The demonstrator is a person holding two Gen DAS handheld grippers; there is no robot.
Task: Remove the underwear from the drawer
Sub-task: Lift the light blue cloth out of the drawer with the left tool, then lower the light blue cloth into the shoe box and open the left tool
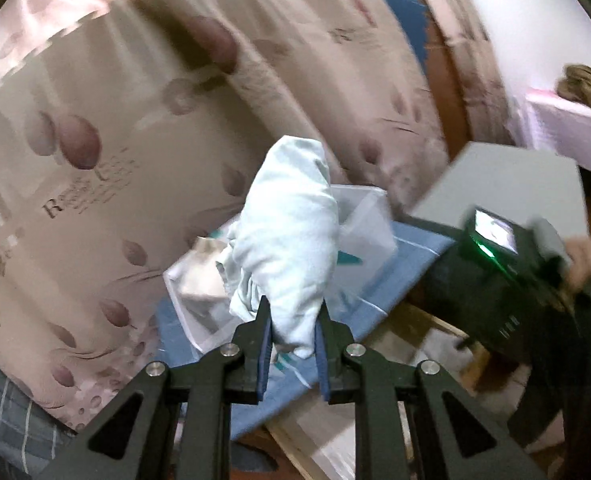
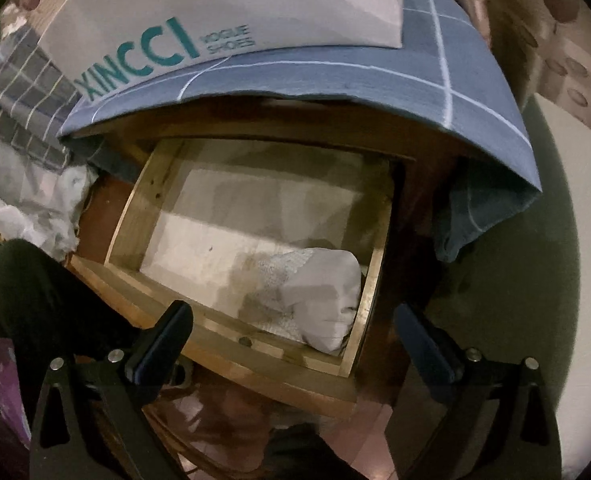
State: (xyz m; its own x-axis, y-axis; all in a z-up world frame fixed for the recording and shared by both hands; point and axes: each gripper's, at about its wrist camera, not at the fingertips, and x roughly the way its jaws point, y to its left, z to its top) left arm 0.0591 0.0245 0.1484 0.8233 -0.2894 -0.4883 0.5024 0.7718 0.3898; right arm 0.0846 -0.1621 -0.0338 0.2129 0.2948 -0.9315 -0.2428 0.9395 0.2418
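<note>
Two grippers are in view: the left gripper [image 1: 293, 334], with one pale blue piece of underwear [image 1: 285, 236] pinched between its pads, and the right gripper [image 2: 295, 344], its jaws spread wide with nothing between them. There is one open wooden drawer [image 2: 369, 292], and in it lies one grey folded garment [image 2: 323, 300], possibly resting on a second, white textured piece. One white shoe box [image 2: 223, 20] sits on one blue checked cloth [image 2: 335, 76].

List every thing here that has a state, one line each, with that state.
Left tongs: shut on the pale garment.
Pale garment: held up in the air, hanging bunched.
Right tongs: open, holding nothing, above the drawer.
Drawer: pulled open.
Grey folded garment: lying in the drawer's corner.
Shoe box: on the blue checked cloth; open or closed cannot be told.
</note>
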